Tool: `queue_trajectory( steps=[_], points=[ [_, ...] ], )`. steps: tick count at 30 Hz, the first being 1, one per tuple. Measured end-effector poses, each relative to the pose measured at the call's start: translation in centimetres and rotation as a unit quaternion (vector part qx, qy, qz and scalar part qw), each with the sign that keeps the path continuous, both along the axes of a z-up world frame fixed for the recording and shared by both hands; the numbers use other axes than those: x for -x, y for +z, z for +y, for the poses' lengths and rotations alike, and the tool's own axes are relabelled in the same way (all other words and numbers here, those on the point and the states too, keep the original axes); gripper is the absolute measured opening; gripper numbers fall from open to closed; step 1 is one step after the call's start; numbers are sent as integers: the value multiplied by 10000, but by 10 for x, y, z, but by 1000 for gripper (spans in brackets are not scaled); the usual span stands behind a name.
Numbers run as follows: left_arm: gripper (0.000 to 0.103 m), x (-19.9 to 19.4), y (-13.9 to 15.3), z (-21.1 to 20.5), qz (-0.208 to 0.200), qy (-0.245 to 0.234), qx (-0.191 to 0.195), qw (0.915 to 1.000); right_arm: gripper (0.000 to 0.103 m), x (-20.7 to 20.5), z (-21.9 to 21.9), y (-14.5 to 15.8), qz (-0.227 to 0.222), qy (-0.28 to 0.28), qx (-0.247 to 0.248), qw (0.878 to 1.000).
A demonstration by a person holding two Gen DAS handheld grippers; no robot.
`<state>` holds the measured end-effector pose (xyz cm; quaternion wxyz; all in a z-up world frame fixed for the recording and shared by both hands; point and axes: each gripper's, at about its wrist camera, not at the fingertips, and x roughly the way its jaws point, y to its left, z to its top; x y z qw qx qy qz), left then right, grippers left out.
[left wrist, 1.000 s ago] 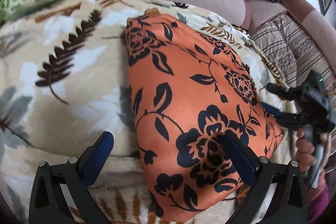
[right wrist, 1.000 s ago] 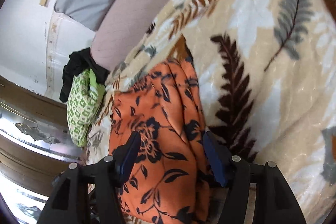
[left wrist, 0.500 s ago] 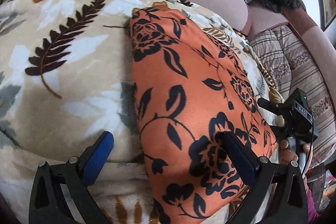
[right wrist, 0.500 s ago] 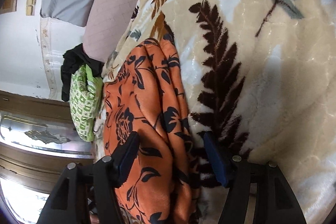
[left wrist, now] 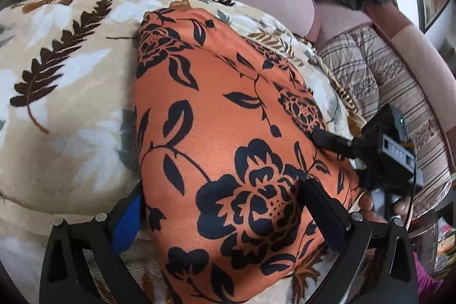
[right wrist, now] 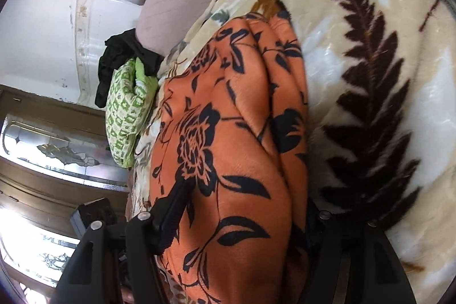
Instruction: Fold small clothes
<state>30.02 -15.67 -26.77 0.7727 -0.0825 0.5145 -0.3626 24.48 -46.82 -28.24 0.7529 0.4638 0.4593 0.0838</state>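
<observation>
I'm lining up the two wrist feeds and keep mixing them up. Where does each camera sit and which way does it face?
Left wrist: on the left claw, angled down over the orange floral cloth on the leaf blanket; its own fingers show, plus the right claw and a hand.
Right wrist: on the right claw, looking along the cloth from its other side toward the green pillow; its own fingers straddle the cloth.
Shared: cloth, blanket, pillow.

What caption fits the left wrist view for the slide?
Left gripper open astride the near end of a folded orange floral garment on a leaf-print blanket; right gripper at its right edge.
</observation>
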Motion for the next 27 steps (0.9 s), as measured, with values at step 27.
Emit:
queue_trajectory(
  steps=[27],
  points=[
    [97,15,6,-7,-516,-4,-644,9966,57,-8,29,19,-196,193,1176,9927]
  ],
)
